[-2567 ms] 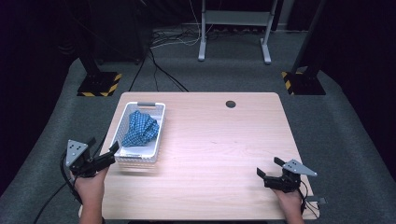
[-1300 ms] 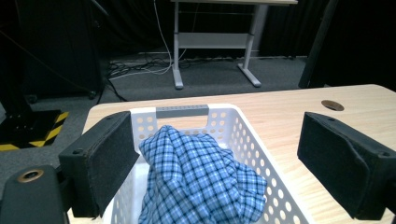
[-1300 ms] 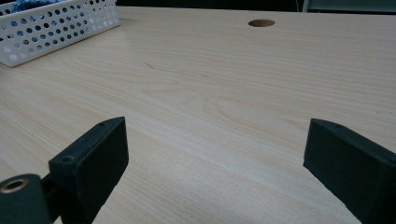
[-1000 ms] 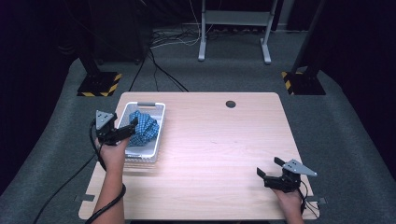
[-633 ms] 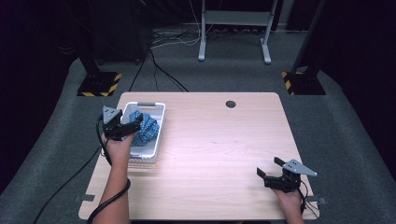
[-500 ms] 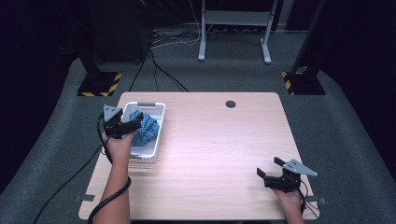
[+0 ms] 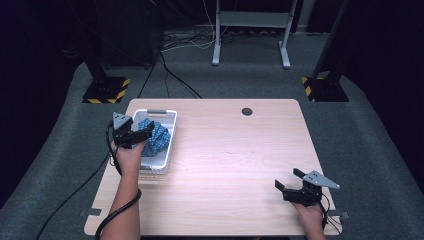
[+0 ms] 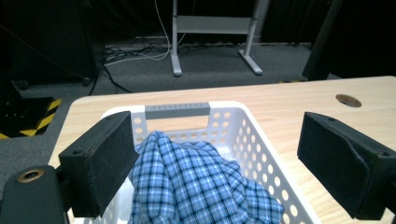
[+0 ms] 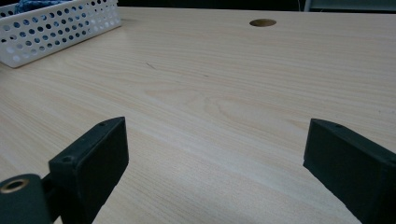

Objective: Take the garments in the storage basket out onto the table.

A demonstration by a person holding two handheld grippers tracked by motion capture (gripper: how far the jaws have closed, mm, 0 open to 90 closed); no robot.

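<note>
Looking down from the high view, the left gripper (image 7: 136, 136) hovered at the white basket's (image 7: 165, 150) left rim, touching or just over the blue checked cloth (image 7: 156, 139) heaped inside it, while the right gripper (image 7: 292, 187) rested well apart on the tabletop (image 7: 230, 160). Through the left gripper view, its jaws stood wide open and empty, the cloth (image 8: 196, 182) lying directly ahead and below between them. Through the right gripper view, wide, empty jaws faced bare wood, the basket (image 9: 56, 25) far off. The left hand was judged nearer.
</note>
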